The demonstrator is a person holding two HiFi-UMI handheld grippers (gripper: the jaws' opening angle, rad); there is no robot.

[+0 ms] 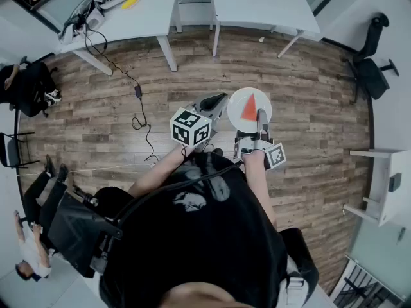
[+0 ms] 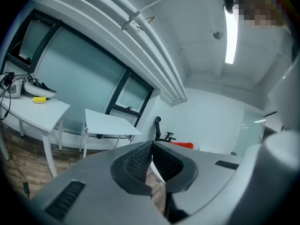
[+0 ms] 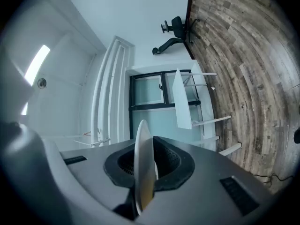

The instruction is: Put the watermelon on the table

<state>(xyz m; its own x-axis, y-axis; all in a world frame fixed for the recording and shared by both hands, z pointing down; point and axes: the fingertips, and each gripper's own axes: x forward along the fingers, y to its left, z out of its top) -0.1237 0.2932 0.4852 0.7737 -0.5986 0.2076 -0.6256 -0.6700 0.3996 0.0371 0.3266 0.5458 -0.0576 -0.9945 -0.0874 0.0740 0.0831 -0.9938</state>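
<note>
A red wedge of watermelon (image 1: pixel 249 108) lies on a round white plate (image 1: pixel 239 100) that I hold above the wood floor. My right gripper (image 1: pixel 261 118) is shut on the plate's near rim. In the right gripper view the plate (image 3: pixel 142 159) stands edge-on between the pads of the right gripper (image 3: pixel 144 162). My left gripper (image 1: pixel 215 102) hovers just left of the plate, shut and empty. In the left gripper view the tips of the left gripper (image 2: pixel 151 154) meet, and the red watermelon (image 2: pixel 181 145) shows just beyond them.
Two white tables (image 1: pixel 260 2) (image 1: pixel 144 15) stand ahead at the far side of the floor; the left one carries cables and a yellow object (image 1: pixel 130 0). A cable (image 1: pixel 137 92) trails over the floor. A black office chair (image 1: pixel 369 66) stands at the right, a white shelf (image 1: pixel 388 185) nearer.
</note>
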